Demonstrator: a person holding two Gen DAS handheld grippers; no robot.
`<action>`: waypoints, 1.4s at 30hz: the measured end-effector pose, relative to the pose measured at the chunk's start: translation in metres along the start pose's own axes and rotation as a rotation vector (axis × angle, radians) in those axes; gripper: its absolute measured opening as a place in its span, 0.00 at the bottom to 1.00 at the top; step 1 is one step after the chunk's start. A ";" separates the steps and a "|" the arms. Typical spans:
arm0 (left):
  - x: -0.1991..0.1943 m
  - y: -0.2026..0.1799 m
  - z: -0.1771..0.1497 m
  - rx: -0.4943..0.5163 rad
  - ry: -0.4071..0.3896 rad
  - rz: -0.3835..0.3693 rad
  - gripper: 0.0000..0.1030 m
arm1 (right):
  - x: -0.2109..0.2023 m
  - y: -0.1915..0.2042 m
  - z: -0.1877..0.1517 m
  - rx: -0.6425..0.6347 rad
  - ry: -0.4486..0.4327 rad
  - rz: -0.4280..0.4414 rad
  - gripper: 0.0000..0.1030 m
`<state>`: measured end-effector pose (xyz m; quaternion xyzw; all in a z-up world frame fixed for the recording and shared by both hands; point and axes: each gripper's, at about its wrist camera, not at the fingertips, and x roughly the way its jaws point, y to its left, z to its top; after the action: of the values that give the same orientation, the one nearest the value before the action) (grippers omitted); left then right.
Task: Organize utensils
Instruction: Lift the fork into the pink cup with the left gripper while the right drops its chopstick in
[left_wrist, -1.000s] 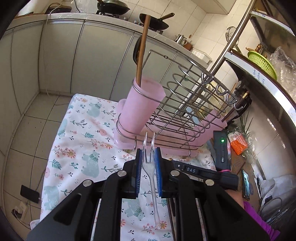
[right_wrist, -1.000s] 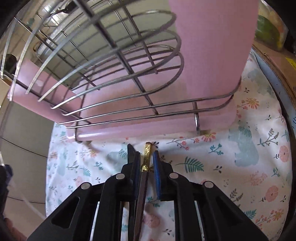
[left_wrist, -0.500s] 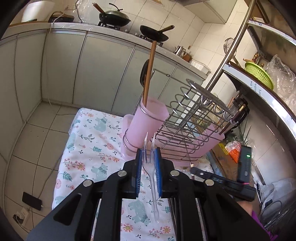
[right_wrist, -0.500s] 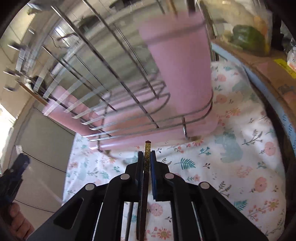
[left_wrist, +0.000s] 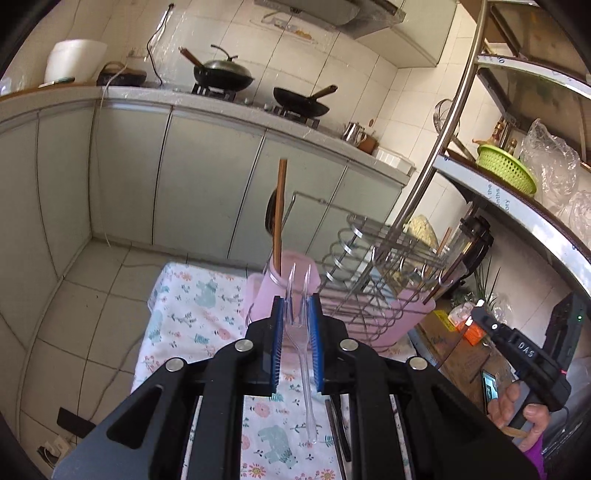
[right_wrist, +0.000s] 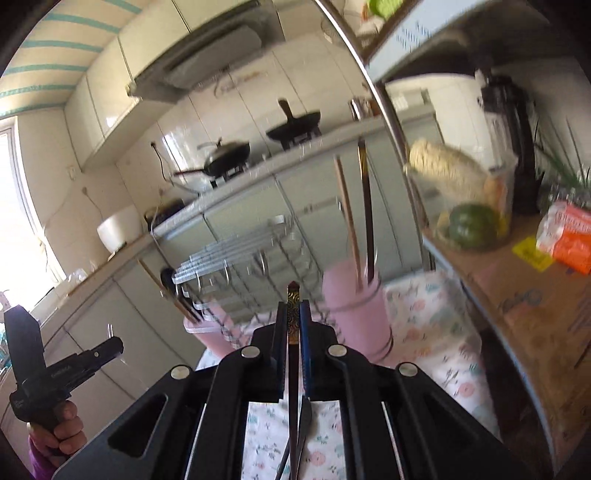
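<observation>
From the left wrist view, our left gripper (left_wrist: 295, 317) has its blue pads clamped narrowly on a clear plastic two-pronged fork (left_wrist: 300, 332), prongs up and handle hanging below the jaws. Beyond it stands the pink plastic utensil cup (left_wrist: 291, 291) at the near end of the wire dish rack (left_wrist: 373, 266) on the floral cloth (left_wrist: 184, 317), with a brown wooden-handled utensil (left_wrist: 279, 221) already upright in it. We judge that the fork should go in handle first, so we should bring it above the rim and steer clear of that wooden handle before letting go.

From the right wrist view, our right gripper (right_wrist: 293, 314) is pinched tight on a dark chopstick with a gold patterned tip (right_wrist: 293, 306). The second pink plastic cup (right_wrist: 356, 310), holding two chopsticks (right_wrist: 354, 221), sits just right of it. This view is blurred, so we would steady the hand, line up over the cup mouth, then lower gently.
</observation>
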<state>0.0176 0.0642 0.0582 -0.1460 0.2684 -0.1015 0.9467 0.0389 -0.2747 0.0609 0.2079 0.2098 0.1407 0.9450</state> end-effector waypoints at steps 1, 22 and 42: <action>-0.004 -0.002 0.005 0.006 -0.017 0.005 0.13 | -0.006 0.001 0.006 -0.008 -0.015 0.006 0.06; -0.011 -0.044 0.113 0.108 -0.314 0.113 0.13 | -0.045 0.045 0.124 -0.242 -0.383 -0.097 0.06; 0.086 -0.014 0.071 0.125 -0.106 0.179 0.13 | 0.049 -0.008 0.063 -0.214 -0.114 -0.204 0.06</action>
<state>0.1254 0.0433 0.0794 -0.0672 0.2229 -0.0251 0.9722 0.1121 -0.2858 0.0926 0.0912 0.1597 0.0534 0.9815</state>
